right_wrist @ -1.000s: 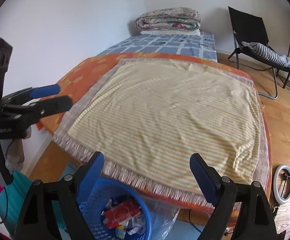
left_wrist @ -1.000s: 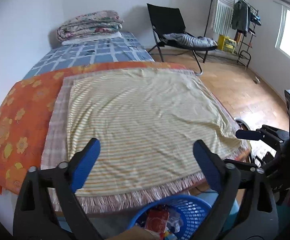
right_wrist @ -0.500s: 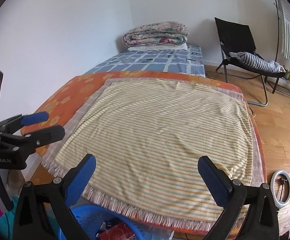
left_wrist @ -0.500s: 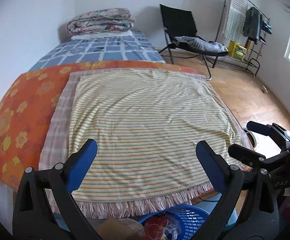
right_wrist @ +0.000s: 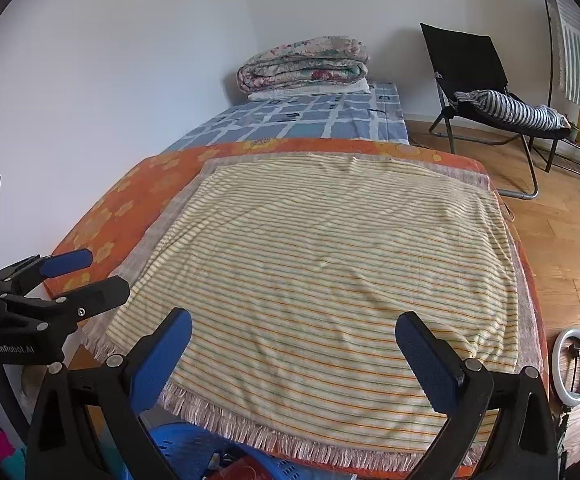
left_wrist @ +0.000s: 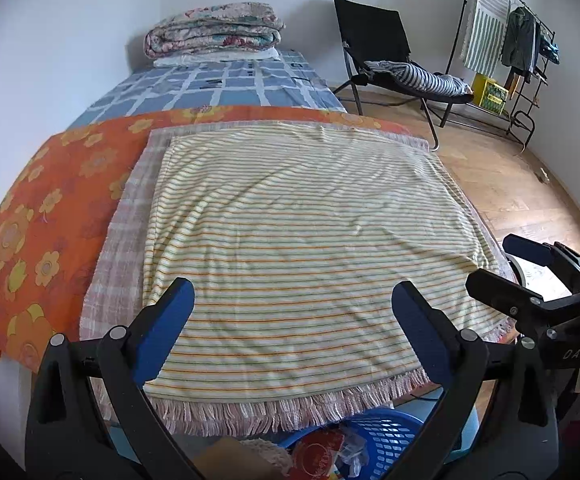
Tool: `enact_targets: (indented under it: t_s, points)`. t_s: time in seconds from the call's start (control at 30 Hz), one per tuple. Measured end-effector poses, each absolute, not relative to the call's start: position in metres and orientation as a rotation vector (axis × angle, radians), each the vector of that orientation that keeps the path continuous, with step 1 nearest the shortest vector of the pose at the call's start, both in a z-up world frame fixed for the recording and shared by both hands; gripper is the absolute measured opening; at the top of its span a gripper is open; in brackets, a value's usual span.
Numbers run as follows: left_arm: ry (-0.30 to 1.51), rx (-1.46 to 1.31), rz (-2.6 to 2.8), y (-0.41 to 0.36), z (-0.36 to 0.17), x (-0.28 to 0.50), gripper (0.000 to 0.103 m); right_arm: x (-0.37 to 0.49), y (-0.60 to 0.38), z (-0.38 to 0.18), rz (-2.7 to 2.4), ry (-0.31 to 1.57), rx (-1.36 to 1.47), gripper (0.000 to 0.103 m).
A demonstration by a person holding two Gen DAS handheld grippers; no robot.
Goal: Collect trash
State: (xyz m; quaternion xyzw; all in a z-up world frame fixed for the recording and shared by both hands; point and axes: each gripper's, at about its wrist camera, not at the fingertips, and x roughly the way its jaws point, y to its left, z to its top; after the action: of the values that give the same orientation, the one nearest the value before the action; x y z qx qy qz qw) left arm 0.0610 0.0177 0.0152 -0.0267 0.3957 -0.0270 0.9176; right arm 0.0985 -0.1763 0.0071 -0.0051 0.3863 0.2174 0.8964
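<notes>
A blue plastic basket stands on the floor below the bed's near edge, holding a red wrapper and other trash. It also shows in the right wrist view. My left gripper is open and empty above the striped yellow blanket. My right gripper is open and empty over the same blanket. Each gripper shows in the other's view: the right one at right, the left one at left. No loose trash shows on the bed.
The bed carries an orange flowered sheet, a blue checked sheet and folded quilts at the far end. A black chair, a clothes rack and a ring light stand on the wooden floor at right.
Both grippers have risen and tilted up: the basket has dropped toward the lower frame edge and more of the bed and far wall shows. Both stayed open.
</notes>
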Motion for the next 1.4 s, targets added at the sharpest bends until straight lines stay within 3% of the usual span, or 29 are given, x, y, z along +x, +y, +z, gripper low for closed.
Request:
enact_targets:
  t_s: [1.4]
  points:
    - [0.816, -0.073, -0.045, 0.027, 0.014, 0.062, 0.102, 0.102, -0.180, -0.004, 0.422, 0.832, 0.004, 0.103]
